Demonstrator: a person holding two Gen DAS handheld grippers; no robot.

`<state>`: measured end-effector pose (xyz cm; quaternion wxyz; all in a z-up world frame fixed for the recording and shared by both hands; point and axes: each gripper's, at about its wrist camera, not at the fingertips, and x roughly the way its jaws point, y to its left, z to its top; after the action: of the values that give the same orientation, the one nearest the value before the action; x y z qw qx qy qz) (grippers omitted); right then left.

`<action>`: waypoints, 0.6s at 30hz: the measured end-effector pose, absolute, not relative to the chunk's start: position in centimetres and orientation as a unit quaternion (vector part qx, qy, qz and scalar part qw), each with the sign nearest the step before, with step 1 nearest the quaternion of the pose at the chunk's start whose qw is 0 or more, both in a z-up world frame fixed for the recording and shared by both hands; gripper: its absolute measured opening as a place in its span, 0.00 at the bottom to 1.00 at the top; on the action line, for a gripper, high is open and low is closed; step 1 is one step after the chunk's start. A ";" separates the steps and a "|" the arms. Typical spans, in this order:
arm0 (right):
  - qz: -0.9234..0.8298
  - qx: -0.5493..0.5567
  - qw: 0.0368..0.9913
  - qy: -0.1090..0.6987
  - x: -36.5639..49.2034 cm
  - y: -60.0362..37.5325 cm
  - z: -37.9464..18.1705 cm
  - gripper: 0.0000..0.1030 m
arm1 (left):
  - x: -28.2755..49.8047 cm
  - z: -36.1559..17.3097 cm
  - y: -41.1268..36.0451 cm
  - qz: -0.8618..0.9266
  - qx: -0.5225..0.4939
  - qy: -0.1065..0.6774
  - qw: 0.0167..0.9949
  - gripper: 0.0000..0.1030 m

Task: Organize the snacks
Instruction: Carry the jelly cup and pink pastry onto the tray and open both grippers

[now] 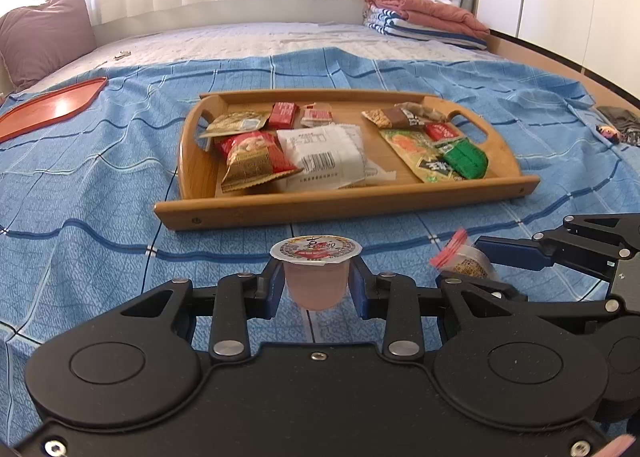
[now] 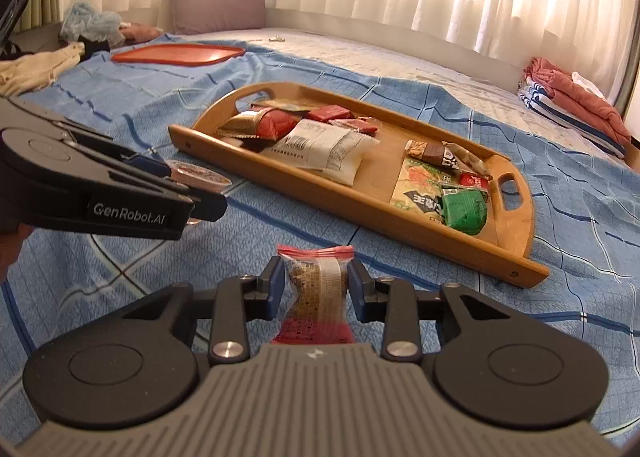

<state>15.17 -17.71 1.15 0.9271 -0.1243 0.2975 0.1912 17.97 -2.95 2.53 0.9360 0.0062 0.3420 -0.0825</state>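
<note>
Your left gripper (image 1: pixel 316 281) pinches one pink jelly cup (image 1: pixel 315 277) by its sides, foil lid up, above the blue bedspread (image 1: pixel 100 185). Your right gripper (image 2: pixel 314 289) squeezes one clear-wrapped snack with red ends (image 2: pixel 316 289), its jaws pressed into the wrapper. At twelve o'clock from the left gripper lies one wooden tray (image 1: pixel 344 205); I count about ten packets in it, among them one white pack (image 1: pixel 324 155) and one green (image 1: pixel 466 157). One red tray (image 1: pixel 48 109) sits at ten o'clock.
</note>
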 end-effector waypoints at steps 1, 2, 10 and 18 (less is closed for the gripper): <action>0.189 -0.118 0.929 0.296 15.2 -17.8 1.4 0.38 | 18.0 2.8 -2.9 -0.083 0.005 0.339 0.937 0.32; 0.188 -0.111 0.931 0.294 15.3 -18.0 1.7 0.38 | 17.9 3.0 -2.9 -0.084 0.004 0.337 0.938 0.32; 0.173 -0.067 0.944 0.271 16.5 -18.9 4.1 0.21 | 18.5 5.6 -2.8 -0.088 0.000 0.309 0.947 0.32; 0.175 -0.041 0.942 0.284 18.5 -19.4 5.2 0.45 | 19.5 7.2 -2.8 -0.085 -0.001 0.290 0.953 0.32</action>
<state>18.46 -19.41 5.21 0.9418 -0.0414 0.2843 0.1747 19.46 -2.83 7.24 0.9533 -0.0007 0.2898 -0.0853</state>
